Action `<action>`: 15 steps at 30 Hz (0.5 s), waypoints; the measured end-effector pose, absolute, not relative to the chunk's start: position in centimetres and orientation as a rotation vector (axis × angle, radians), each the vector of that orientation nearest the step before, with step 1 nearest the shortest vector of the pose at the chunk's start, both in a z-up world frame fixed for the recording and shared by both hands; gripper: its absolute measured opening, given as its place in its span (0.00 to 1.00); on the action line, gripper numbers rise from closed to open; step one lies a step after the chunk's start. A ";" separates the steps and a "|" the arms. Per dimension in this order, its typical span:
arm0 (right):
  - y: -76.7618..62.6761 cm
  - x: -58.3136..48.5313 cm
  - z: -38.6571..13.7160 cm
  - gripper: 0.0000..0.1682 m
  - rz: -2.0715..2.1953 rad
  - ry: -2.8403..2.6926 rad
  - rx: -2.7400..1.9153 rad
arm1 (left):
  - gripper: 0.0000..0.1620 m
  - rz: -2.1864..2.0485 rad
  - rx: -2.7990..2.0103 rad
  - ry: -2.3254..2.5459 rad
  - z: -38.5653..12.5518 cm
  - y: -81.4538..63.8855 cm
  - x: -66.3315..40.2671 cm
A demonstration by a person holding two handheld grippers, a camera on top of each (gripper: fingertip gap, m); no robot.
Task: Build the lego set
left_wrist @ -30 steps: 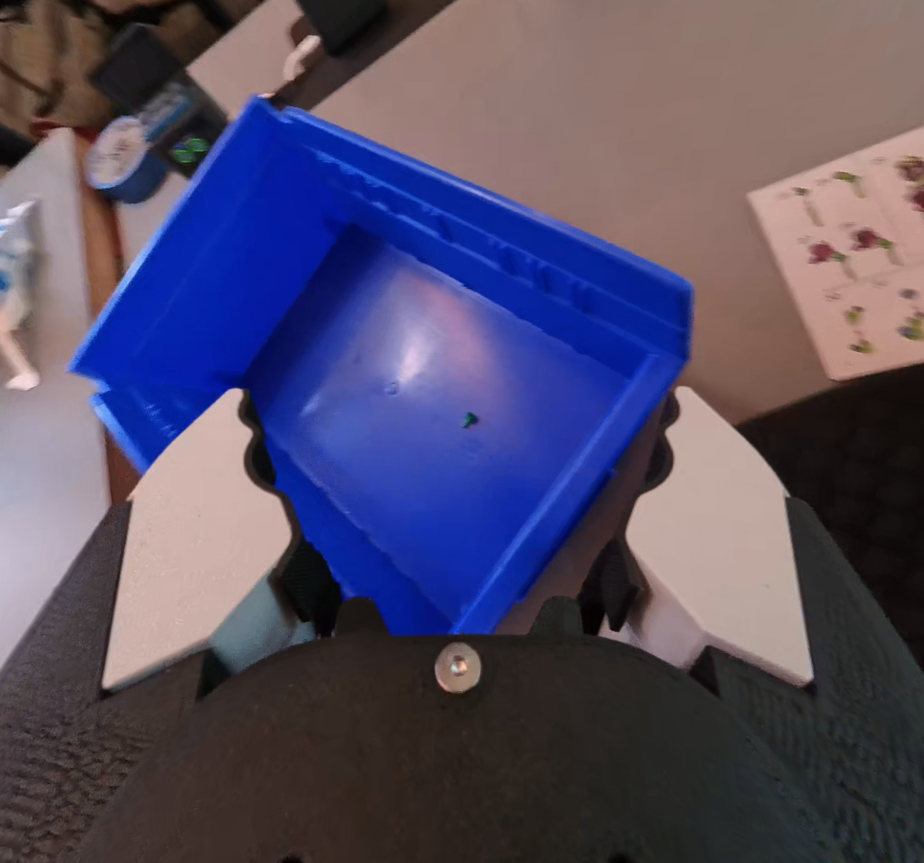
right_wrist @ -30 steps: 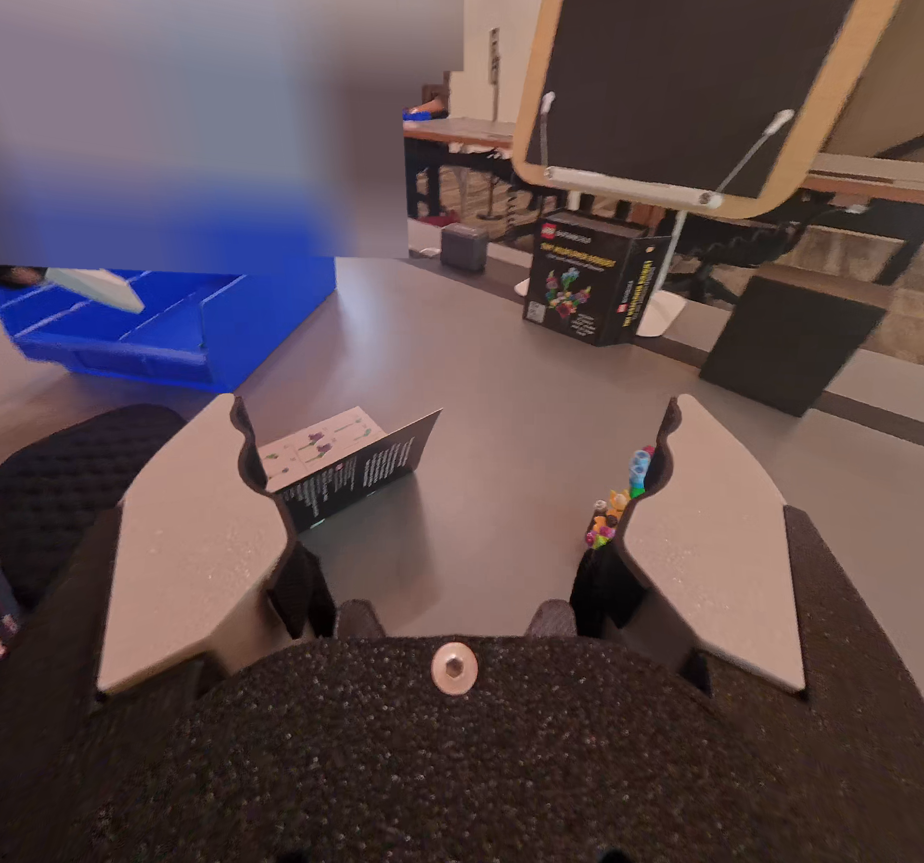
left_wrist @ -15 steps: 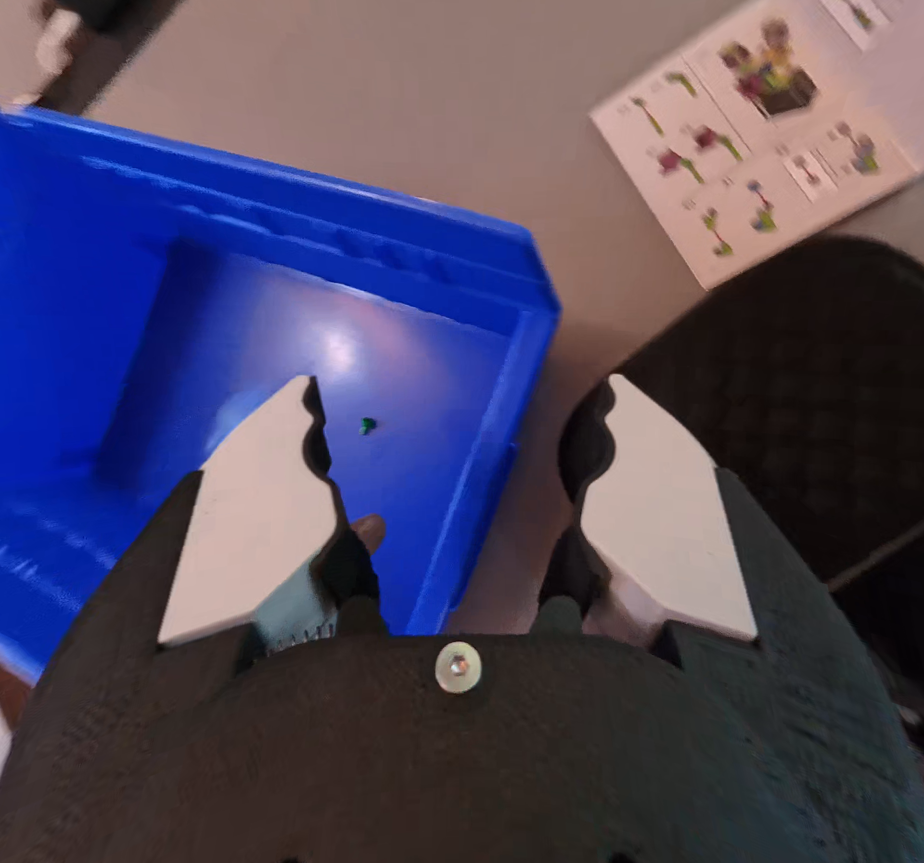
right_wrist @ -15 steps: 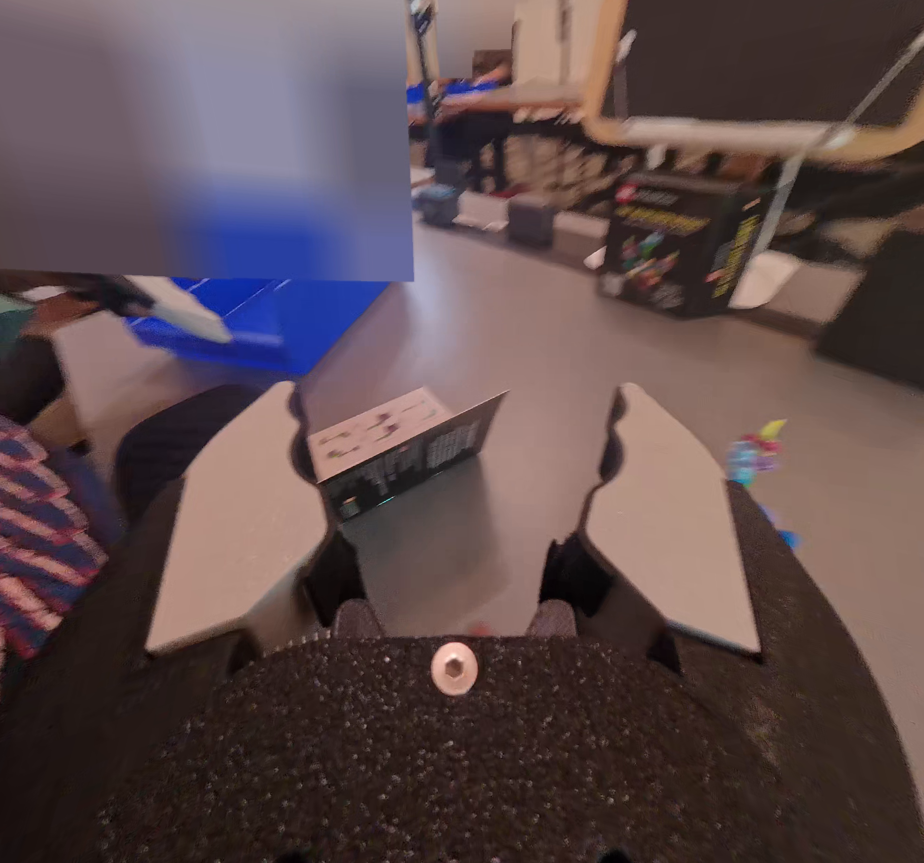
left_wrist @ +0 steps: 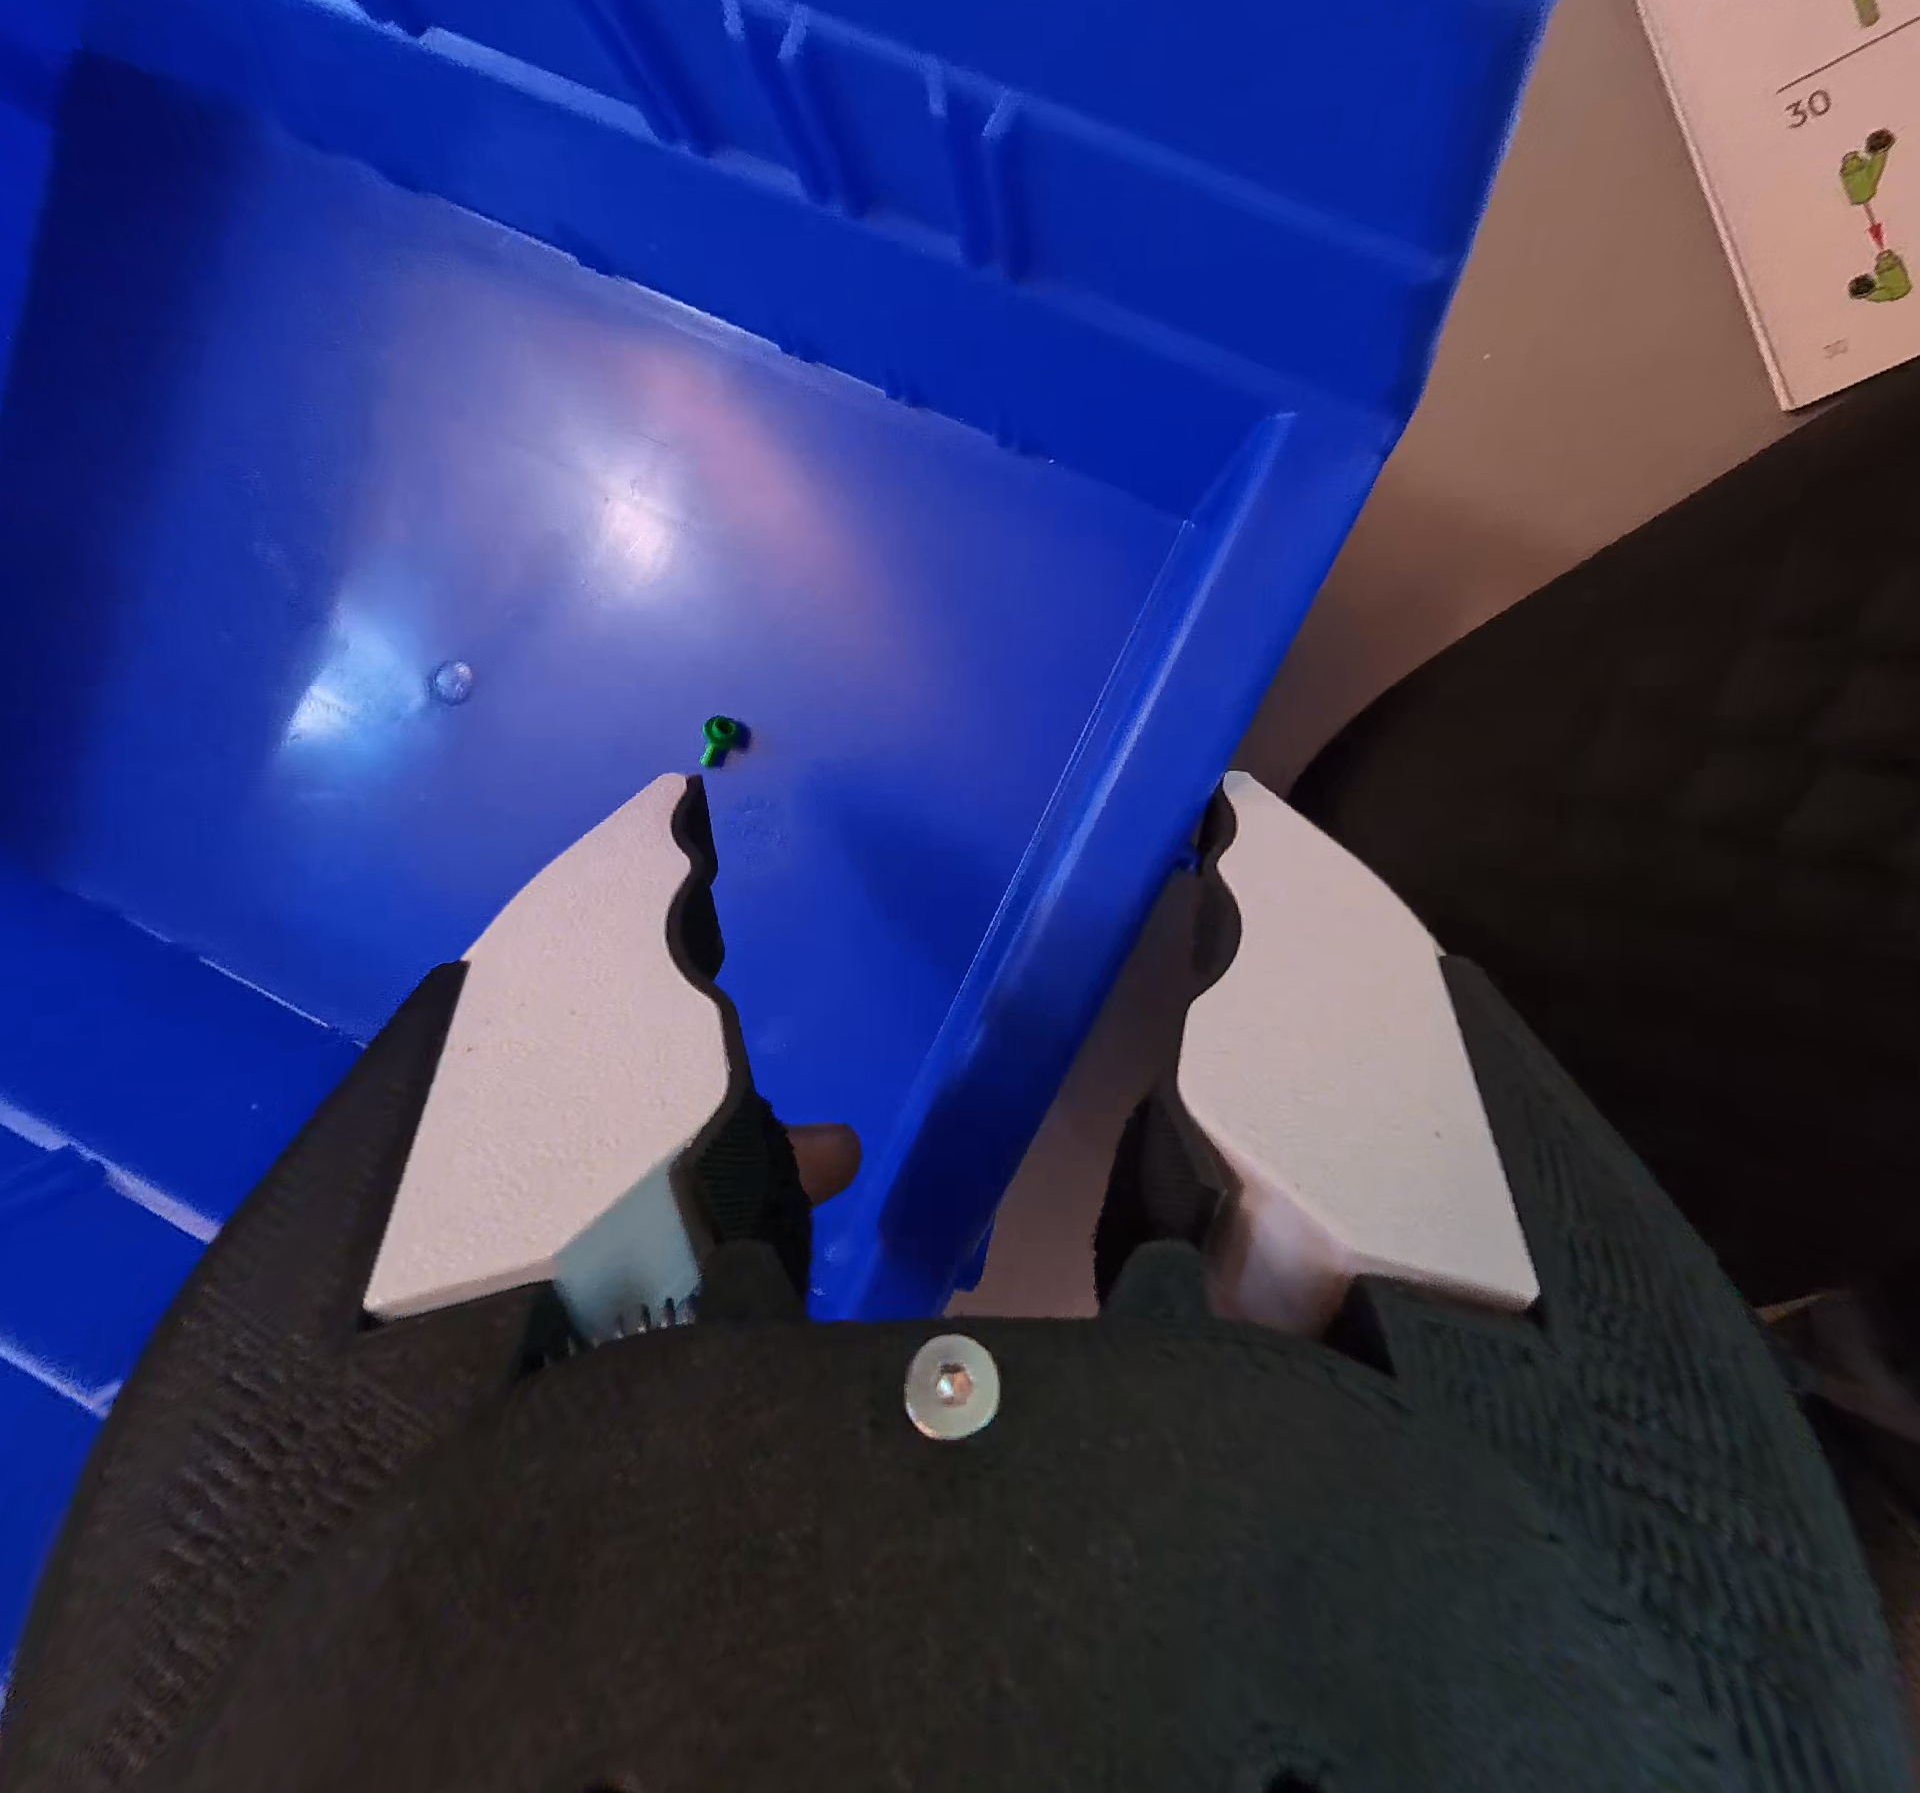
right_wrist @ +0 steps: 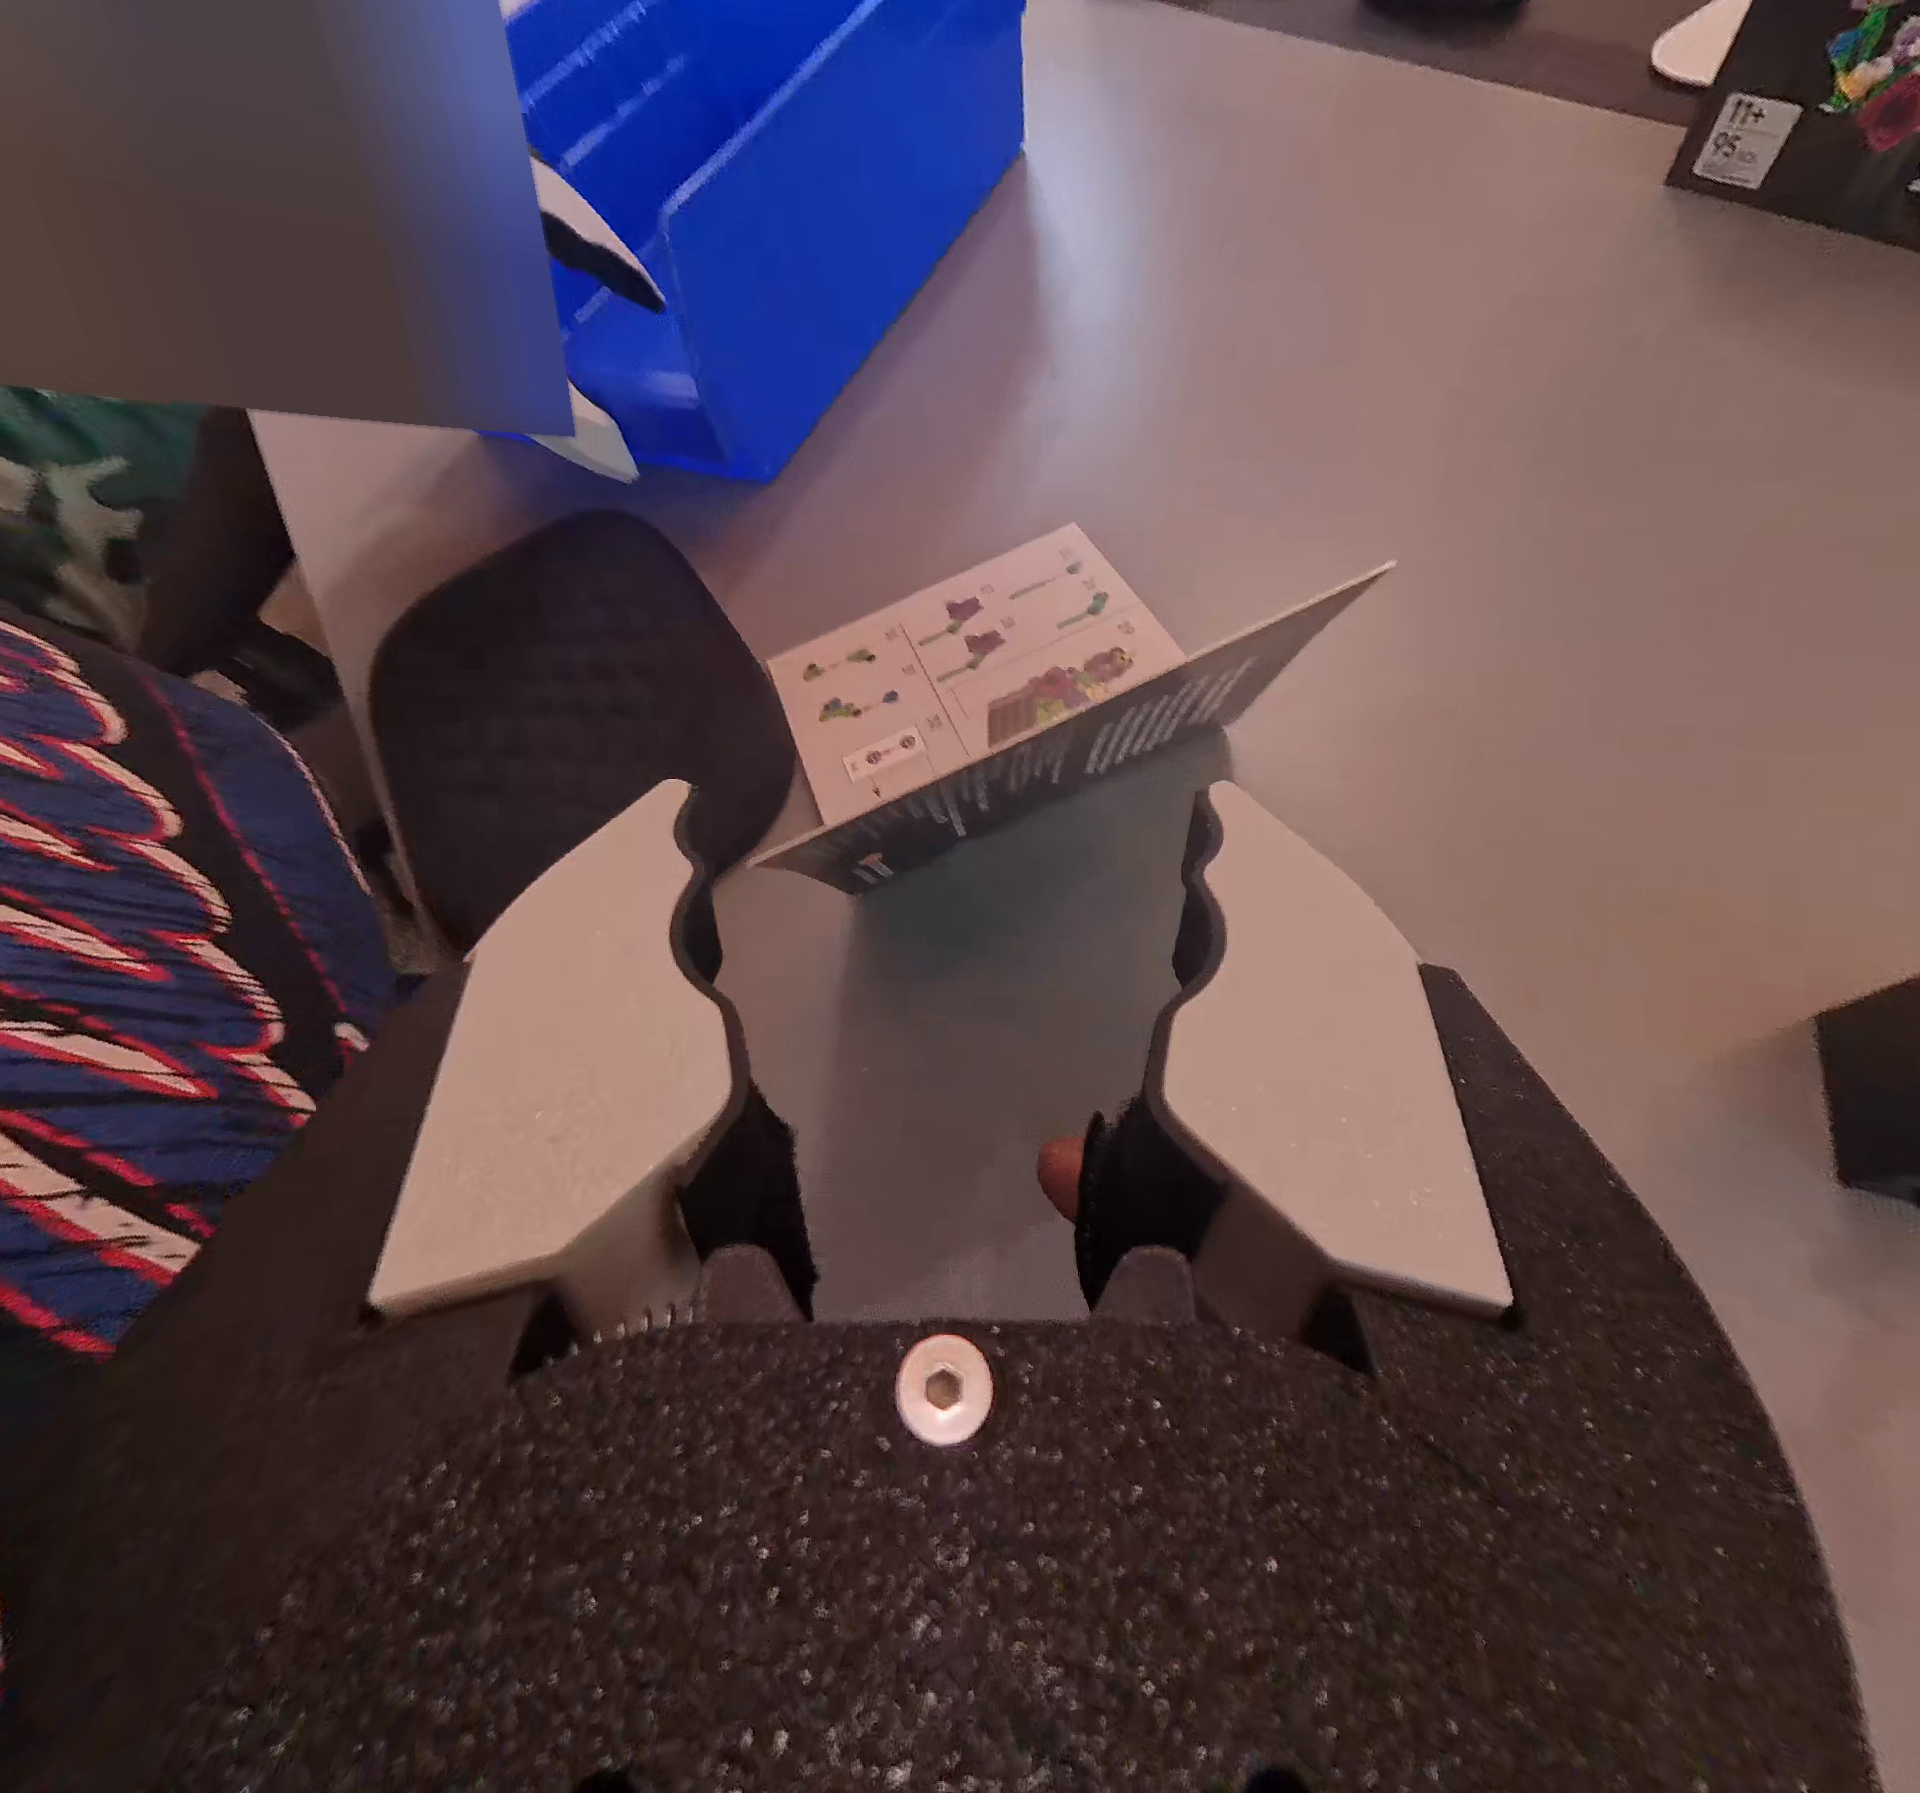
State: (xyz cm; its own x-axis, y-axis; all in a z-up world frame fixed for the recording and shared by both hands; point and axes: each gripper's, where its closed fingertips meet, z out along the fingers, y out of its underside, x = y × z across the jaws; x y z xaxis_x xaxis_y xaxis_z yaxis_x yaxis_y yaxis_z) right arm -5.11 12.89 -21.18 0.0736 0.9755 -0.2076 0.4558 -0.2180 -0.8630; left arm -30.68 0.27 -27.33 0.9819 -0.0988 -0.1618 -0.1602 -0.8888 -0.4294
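- Left gripper [left_wrist: 951,787] is hanging spread over the blue bin [left_wrist: 1195,216], gripping nothing, one finger inside and the other outside the bin's near side wall, which is standing between them.
- Just ahead of the inside fingertip, a tiny green lego piece [left_wrist: 719,738] is lying alone on the bin floor.
- Off to its right, the instruction booklet [left_wrist: 1787,112] is lying on the grey table [left_wrist: 1558,309].
- Right gripper [right_wrist: 940,793] is likewise hovering released and empty, with the propped-open booklet directly ahead and a black chair back [right_wrist: 582,704] to its left.
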 end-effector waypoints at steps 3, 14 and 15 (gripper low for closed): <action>13.9 -4.3 -21.8 0.51 0.992 -1.436 -1.763 | 0.56 0.210 -2.680 0.121 -27.3 -0.3 -31.6; 15.3 -3.9 -20.1 0.33 1.342 -1.124 -1.870 | 0.25 0.382 -2.531 0.240 -22.1 0.3 -30.6; 15.4 -4.1 -19.8 0.29 1.419 -1.065 -1.876 | 0.23 0.367 -2.459 0.398 -21.3 1.5 -28.7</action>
State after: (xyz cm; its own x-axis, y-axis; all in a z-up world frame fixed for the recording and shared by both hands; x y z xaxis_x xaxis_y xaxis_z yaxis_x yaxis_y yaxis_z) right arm -4.13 15.36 -19.83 0.1280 0.8455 -0.5185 0.2618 -0.5330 -0.8046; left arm -28.70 1.45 -21.32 0.9164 -0.1945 -0.3499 -0.3647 -0.7663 -0.5290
